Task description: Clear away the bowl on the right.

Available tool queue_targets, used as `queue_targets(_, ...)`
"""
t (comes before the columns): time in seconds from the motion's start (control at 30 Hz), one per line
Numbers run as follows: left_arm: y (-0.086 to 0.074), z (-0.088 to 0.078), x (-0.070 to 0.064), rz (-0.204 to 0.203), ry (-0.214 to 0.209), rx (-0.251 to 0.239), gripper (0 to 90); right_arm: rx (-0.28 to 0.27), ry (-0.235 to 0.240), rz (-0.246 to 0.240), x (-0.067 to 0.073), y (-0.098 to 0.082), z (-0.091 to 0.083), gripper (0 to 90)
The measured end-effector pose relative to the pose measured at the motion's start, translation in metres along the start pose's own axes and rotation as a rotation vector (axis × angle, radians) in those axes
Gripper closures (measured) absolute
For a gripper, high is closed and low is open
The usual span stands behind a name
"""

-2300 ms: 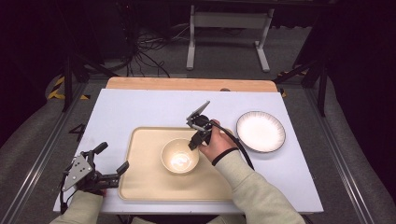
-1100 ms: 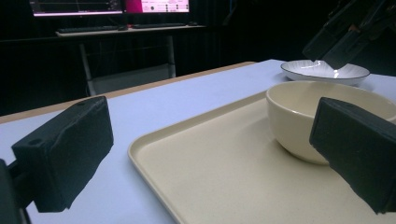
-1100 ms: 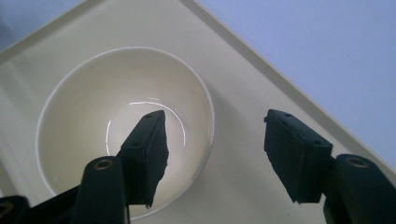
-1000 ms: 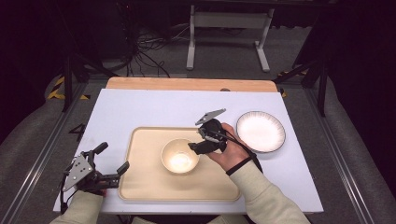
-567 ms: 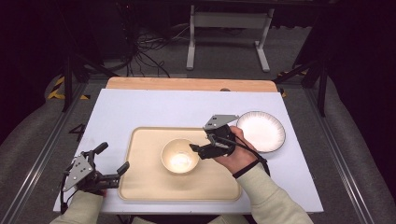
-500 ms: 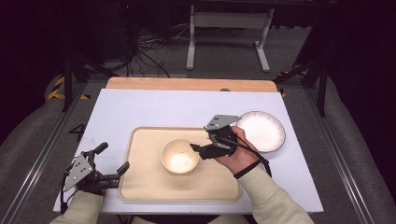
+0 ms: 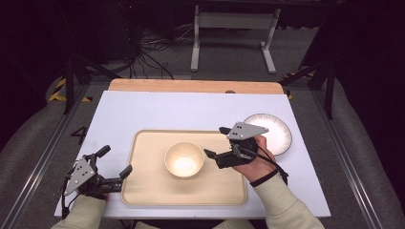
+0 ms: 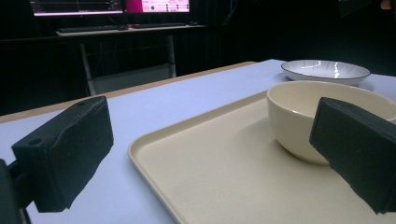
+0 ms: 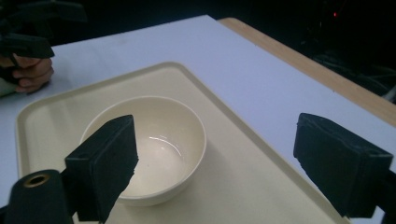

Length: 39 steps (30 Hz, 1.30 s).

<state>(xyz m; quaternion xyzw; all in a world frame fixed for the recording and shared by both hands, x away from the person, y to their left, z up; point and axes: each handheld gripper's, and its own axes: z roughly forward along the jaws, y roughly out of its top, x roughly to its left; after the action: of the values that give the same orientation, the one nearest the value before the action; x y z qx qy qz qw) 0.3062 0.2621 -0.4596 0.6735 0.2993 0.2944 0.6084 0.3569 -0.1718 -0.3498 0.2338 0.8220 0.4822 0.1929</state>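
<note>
Tray (image 7: 143,191) on white table: bowl (image 7: 184,159) just beside released, just-opened right tongs (image 7: 214,143); left tongs (image 7: 114,161) released.

White table (image 7: 157,112), tray (image 7: 148,191), plate (image 7: 279,136)

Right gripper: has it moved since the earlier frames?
Yes. The right gripper has drawn back from the bowl toward the plate, its jaws opening, nothing between them.
</note>
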Motion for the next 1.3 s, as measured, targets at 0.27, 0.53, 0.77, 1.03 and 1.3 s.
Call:
queue_targets(0.27,0.000,0.000,0.000,-0.002,0.001,0.000,0.1,-0.066,-0.021,0.001,-0.009,-0.009,-0.021,8.1)
queue_targets(0.53,0.000,0.000,0.000,-0.001,0.003,0.001,0.1,-0.104,-0.058,0.016,-0.016,-0.028,-0.037,4.4)
queue_targets(0.77,0.000,0.000,0.000,-0.001,0.003,0.002,0.1,-0.151,-0.104,0.026,-0.022,-0.046,-0.048,4.0)
queue_targets(1.03,0.000,0.000,0.000,-0.001,0.003,0.002,0.1,-0.193,-0.130,0.059,-0.027,-0.068,-0.060,3.5)
queue_targets(1.3,0.000,0.000,0.000,0.000,0.002,0.002,0.1,-0.185,-0.178,0.069,-0.031,-0.093,-0.063,3.5)
